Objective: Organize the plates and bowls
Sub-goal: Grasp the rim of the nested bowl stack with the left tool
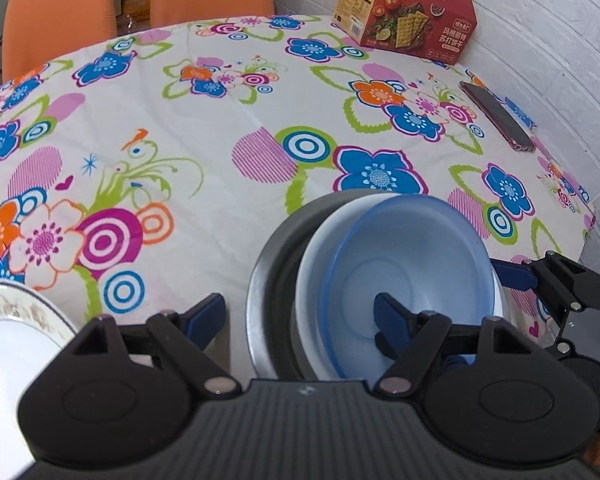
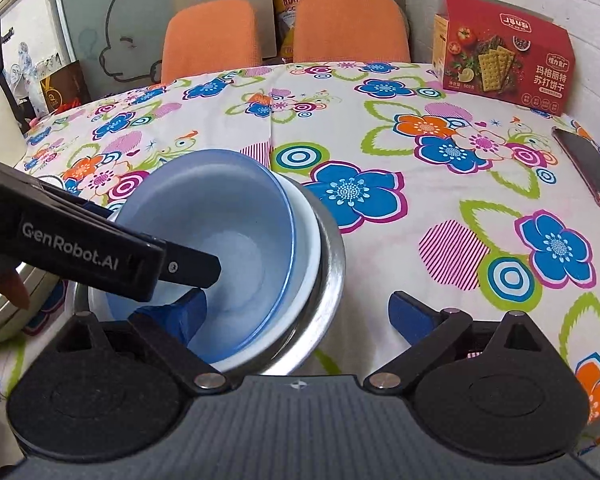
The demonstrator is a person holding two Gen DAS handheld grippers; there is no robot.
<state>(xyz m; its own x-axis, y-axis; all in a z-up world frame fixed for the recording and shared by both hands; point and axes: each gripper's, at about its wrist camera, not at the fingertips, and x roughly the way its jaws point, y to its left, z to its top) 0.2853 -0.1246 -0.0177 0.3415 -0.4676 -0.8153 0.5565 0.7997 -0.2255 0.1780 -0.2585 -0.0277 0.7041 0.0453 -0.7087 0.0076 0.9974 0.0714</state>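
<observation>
Straddling the stacked bowls' (image 2: 220,248) rims with wide jaws, both grippers (image 1: 300,316) (image 2: 296,312) should close evenly.

Both views are bright and evenly lit, with soft, faint shadows. Fisheye distortion bends the far edge of the surface (image 2: 380,128) into an arc and darkens the frame corners. A glare streak runs along the steel bowl (image 2: 332,280) rim at centre. At lower left of the left view the plate (image 1: 16,344) is washed out white.
</observation>
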